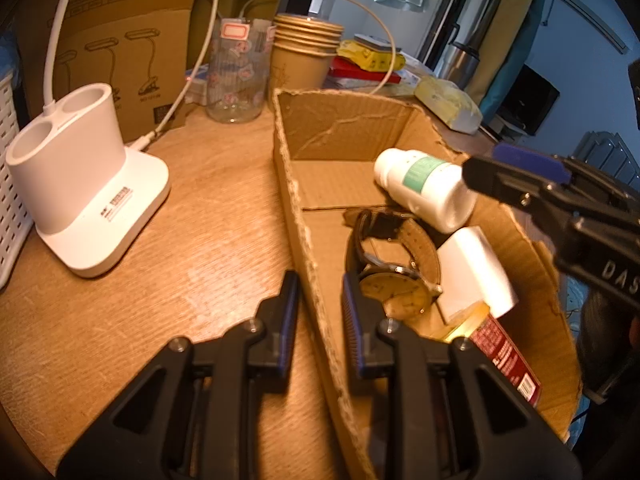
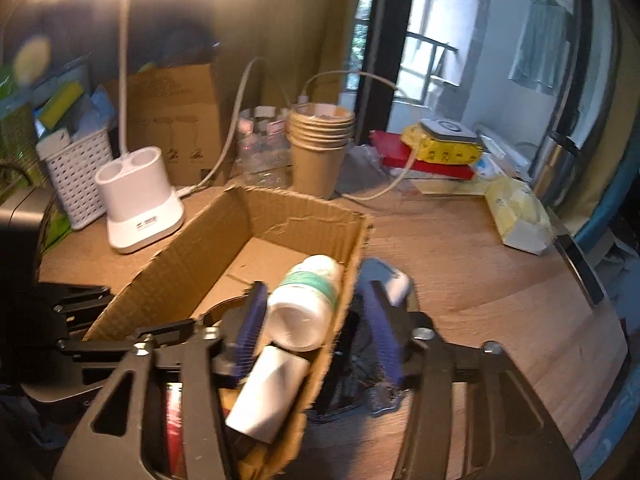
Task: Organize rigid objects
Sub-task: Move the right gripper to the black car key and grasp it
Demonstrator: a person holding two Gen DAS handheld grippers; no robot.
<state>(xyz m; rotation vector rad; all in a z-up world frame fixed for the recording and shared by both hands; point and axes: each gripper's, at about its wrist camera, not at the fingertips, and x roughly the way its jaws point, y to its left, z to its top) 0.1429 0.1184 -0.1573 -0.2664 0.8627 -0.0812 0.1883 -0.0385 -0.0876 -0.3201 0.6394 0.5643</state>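
Observation:
A torn cardboard box (image 1: pixel 320 128) (image 2: pixel 200 236) sits on the wooden table. In it lie a white pill bottle with a green label (image 1: pixel 426 188) (image 2: pixel 308 300), a wristwatch (image 1: pixel 394 276), and a white-capped bottle with a red label (image 1: pixel 480 280) (image 2: pixel 268 388). My left gripper (image 1: pixel 320 292) is open, its jaws straddling the box's left wall. My right gripper (image 2: pixel 316 316) is open, astride the box's right wall with the pill bottle between its jaws, touching neither pad clearly. It shows in the left wrist view (image 1: pixel 520 176) just behind the bottle. A small white object (image 2: pixel 396 284) lies outside the box.
A white lamp base (image 1: pixel 80 184) (image 2: pixel 138 208) with cable stands left of the box. Behind are stacked paper cups (image 1: pixel 306 52) (image 2: pixel 320 148), a glass jar (image 1: pixel 238 76), a white basket (image 2: pixel 80 168), yellow packs (image 2: pixel 516 212) and a dark mesh item (image 2: pixel 356 376).

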